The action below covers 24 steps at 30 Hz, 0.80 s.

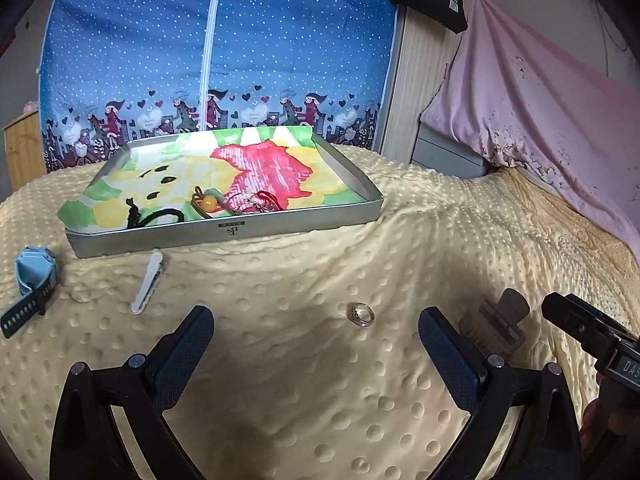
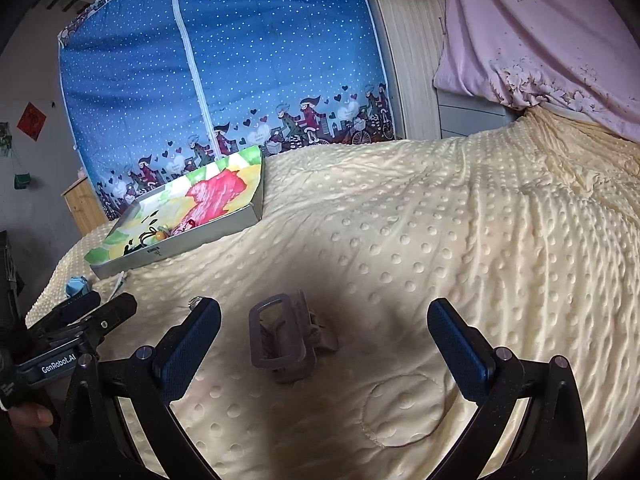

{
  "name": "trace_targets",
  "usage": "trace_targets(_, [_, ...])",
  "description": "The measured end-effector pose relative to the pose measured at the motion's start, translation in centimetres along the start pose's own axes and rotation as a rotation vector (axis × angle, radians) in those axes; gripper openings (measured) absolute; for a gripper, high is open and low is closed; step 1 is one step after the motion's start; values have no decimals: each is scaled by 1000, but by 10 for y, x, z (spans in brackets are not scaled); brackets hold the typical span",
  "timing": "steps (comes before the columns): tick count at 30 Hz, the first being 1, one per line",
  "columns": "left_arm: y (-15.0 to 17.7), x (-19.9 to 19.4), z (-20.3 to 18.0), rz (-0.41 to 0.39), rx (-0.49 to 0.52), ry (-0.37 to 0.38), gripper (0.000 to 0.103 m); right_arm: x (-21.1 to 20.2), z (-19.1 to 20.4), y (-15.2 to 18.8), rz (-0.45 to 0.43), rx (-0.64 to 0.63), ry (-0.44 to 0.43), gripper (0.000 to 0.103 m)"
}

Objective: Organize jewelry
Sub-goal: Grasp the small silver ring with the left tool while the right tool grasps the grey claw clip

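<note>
Ring (image 1: 362,314) lies on the cream bedspread (image 1: 304,380), between my left claw's (image 1: 316,330) spread fingers, untouched. Right claw (image 2: 324,322) spread too; brown hair clip (image 2: 280,338) on the bed between its fingers. Tin tray (image 1: 224,232) farther back holds beads and cords.

Both views are evenly lit by soft, rather dim light. A dark soft shadow lies on the yellow dotted blanket (image 2: 400,240) near the brown hair claw clip (image 2: 280,340). Fisheye distortion bends the edges, corners are black, and focus stays fairly sharp.
</note>
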<state>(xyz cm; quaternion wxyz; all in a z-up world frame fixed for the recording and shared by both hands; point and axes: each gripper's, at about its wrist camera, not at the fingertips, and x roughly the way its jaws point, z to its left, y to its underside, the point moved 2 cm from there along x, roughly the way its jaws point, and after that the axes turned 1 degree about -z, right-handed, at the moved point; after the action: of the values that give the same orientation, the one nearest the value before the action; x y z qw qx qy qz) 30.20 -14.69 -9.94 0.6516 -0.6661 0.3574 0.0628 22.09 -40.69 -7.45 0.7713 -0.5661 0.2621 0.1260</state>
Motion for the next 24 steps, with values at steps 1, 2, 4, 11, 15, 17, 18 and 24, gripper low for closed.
trace_targets(1, [0, 3, 0, 8, 1, 11, 96, 3, -1, 1, 8, 2, -4, 101])
trace_targets(2, [1, 6, -1, 19, 5, 23, 93, 5, -1, 3, 13, 4, -8, 100])
trace_targets(4, [3, 12, -5, 39, 22, 39, 84, 10, 1, 6, 32, -5, -6, 91])
trace_targets(11, [5, 38, -20, 135, 80, 114, 56, 29, 5, 18, 91, -39, -10, 65])
trace_targets(15, [6, 53, -25, 186, 101, 124, 46, 31, 9, 19, 94, -58, -13, 63])
trace_targets(17, [7, 58, -26, 203, 105, 122, 43, 33, 9, 20, 97, -55, -20, 63])
trace_targets(18, [7, 61, -27, 209, 106, 122, 42, 33, 8, 19, 97, -50, -23, 62])
trace_targets(24, [6, 75, -28, 236, 98, 122, 33, 46, 11, 23, 132, -40, -42, 58])
